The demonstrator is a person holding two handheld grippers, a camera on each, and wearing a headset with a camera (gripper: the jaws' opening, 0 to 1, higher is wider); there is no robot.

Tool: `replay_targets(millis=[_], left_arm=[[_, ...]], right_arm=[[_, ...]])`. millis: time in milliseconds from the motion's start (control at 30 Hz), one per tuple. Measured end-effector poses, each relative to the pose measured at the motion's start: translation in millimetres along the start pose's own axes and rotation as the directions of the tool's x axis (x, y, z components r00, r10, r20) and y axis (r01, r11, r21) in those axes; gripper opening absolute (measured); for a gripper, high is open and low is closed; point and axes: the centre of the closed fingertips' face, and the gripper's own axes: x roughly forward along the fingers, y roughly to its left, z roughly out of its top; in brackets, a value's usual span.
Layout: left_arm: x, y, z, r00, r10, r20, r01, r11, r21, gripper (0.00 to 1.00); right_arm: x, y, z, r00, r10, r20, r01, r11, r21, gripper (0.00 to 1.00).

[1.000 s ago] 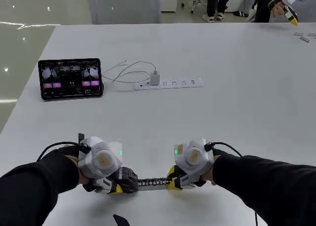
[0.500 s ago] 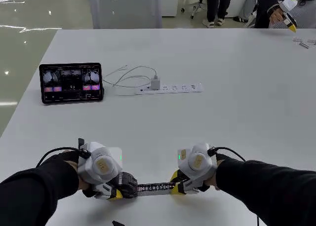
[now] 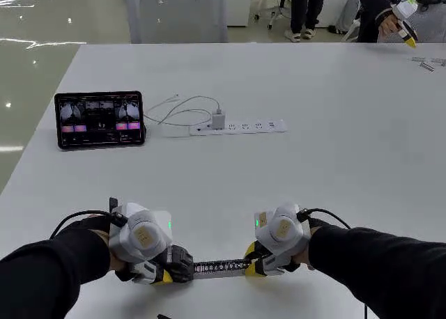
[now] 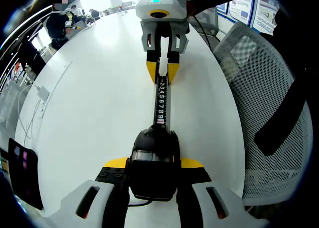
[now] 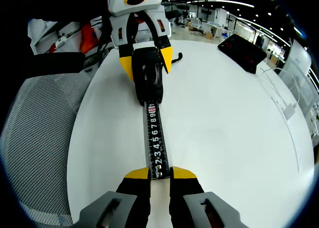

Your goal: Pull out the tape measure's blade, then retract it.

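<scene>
A black tape measure case [image 3: 180, 262] rests low over the white table near its front edge, and my left gripper [image 3: 162, 271] is shut on the case [image 4: 153, 161]. A numbered blade [image 3: 220, 266] runs from the case to my right gripper [image 3: 249, 265], which is shut on the blade's end [image 5: 158, 172]. In the left gripper view the blade [image 4: 161, 98] stretches away to the right gripper [image 4: 160, 71]. Seen in the right gripper view, the case [image 5: 148, 76] sits between the yellow tips of the left gripper [image 5: 146, 61].
A dark tablet [image 3: 100, 118] lies at the left of the table [image 3: 334, 138]. A white power strip [image 3: 238, 127] with a charger and looped cable [image 3: 178, 106] is mid-table. A person with another gripper [image 3: 403, 12] stands at the far right corner. A mesh chair [image 4: 259, 108] is beside me.
My right gripper has drawn to the right, away from the case, and more numbered blade shows between the grippers. The head camera has tilted, shifting the whole scene down a little.
</scene>
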Motion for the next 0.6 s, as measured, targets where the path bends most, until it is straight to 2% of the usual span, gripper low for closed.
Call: replay_targets(millis=[600], left_arm=[[0.1, -0.1, 0.0, 1.0, 0.004, 0.0, -0.004, 1.0, -0.001, 0.3]], right_arm=[[-5.5, -0.4, -9.1, 0.9999, -0.003, -0.015, 0.003, 1.0, 0.0, 0.09]])
